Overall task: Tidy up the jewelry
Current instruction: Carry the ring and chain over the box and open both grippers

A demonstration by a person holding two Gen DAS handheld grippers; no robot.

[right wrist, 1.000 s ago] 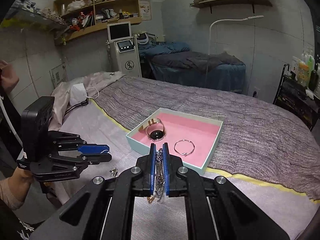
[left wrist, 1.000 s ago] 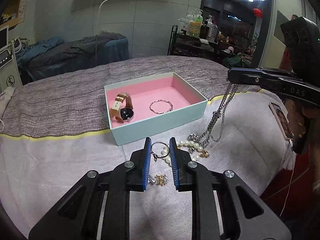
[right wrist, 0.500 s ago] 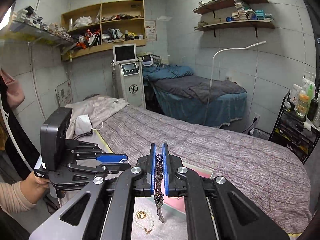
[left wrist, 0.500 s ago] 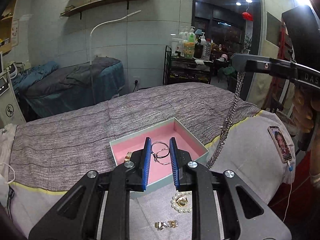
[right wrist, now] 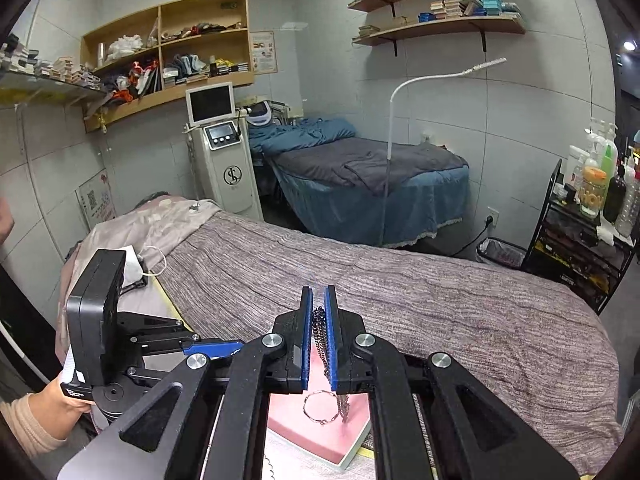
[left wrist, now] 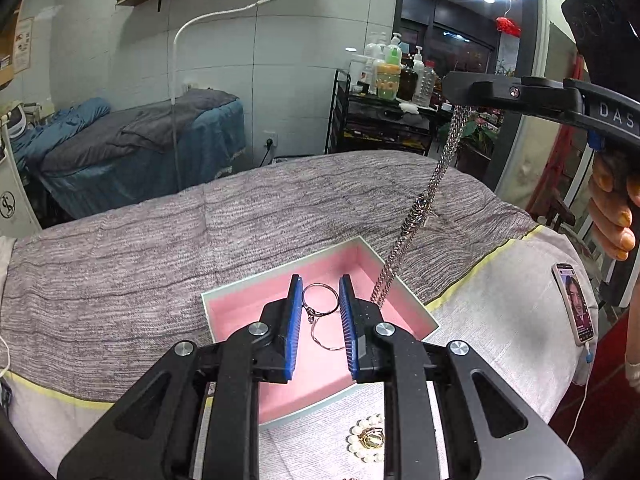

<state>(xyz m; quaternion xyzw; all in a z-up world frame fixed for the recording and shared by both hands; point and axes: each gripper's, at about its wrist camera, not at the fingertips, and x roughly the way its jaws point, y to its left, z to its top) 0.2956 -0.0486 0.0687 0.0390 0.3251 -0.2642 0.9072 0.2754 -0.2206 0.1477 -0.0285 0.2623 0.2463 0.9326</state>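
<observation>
Centrally, a silver chain necklace hangs from the clenched right gripper, its lower end dangling over the far corner of the pink-lined jewelry box that sits on the bed. Between the blue pads of the left gripper a thin silver ring with a small trailing link is lightly pinched above the box interior; whether the pads truly bear on it or merely flank it is hard to judge from this angle. One silver bangle already lies on the pink floor, so the sorting appears partly done: necklace and ring are poised for deposit, while a pearl bracelet with a gold charm remains outside on the white sheet, just before the box's near wall. Around the workspace lie a grey knitted blanket and, at the right edge of the sheet, a smartphone on its cable. Nothing blocks the box opening, though the two grippers crowd the same small area.
</observation>
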